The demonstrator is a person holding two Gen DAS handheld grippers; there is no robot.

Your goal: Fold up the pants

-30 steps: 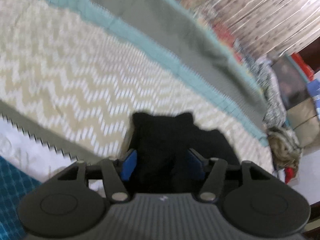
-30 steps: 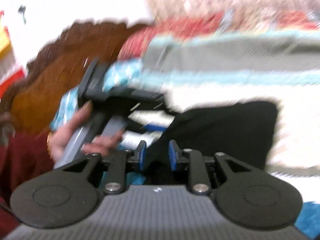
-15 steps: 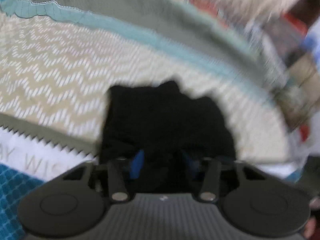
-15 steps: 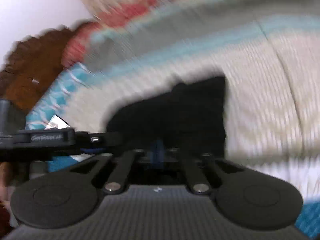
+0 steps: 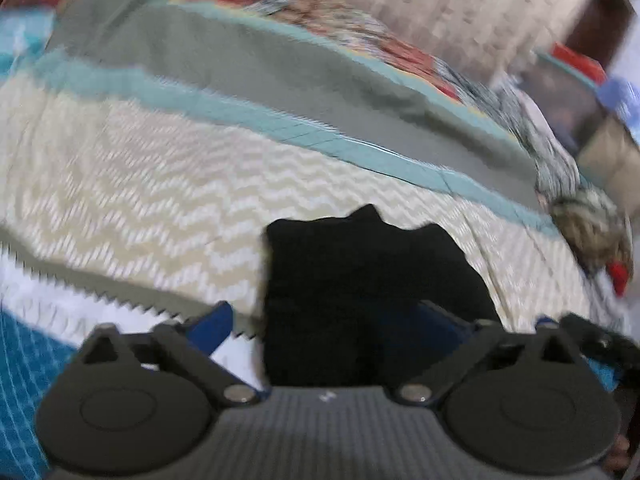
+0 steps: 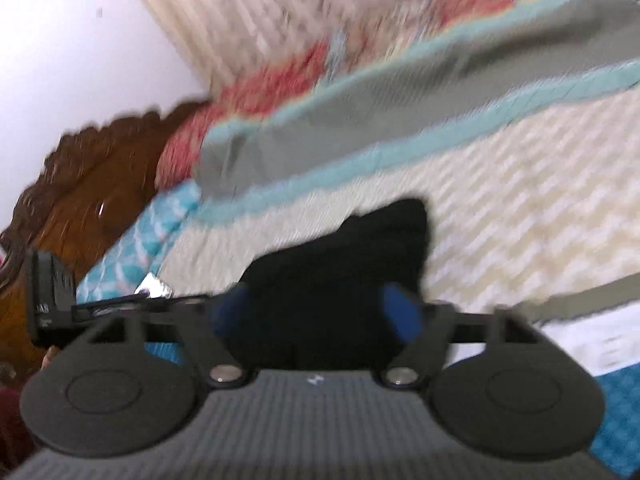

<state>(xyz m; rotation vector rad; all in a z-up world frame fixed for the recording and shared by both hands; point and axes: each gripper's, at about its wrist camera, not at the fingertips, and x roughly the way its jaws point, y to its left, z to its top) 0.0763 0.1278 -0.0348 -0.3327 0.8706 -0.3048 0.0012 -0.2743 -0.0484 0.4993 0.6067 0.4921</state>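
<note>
The black pants point(image 5: 360, 280) lie as a folded bundle on the chevron bedspread point(image 5: 140, 200). My left gripper point(image 5: 326, 322) straddles their near end. Its jaws are opening and its blue pads point(image 5: 212, 324) stand wide apart, clear of the cloth. In the right wrist view the same pants point(image 6: 340, 264) lie between the spread blue pads point(image 6: 402, 316) of my right gripper point(image 6: 316, 314), whose jaws are also opening and do not press on the fabric. The left gripper's body point(image 6: 52, 300) shows at that view's left edge. Both views are blurred.
A teal band point(image 5: 280, 120) and a grey band point(image 5: 260, 60) cross the bedspread beyond the pants. A carved wooden headboard point(image 6: 80, 200) stands on the left in the right wrist view. A furry bundle point(image 5: 592, 232) lies at the bed's right end, and a curtain point(image 6: 260, 20) hangs behind.
Both grippers were pinched on the black pants half a second ago and have now spread wide, leaving the pants on the bed. Both views have rolled and shifted.
</note>
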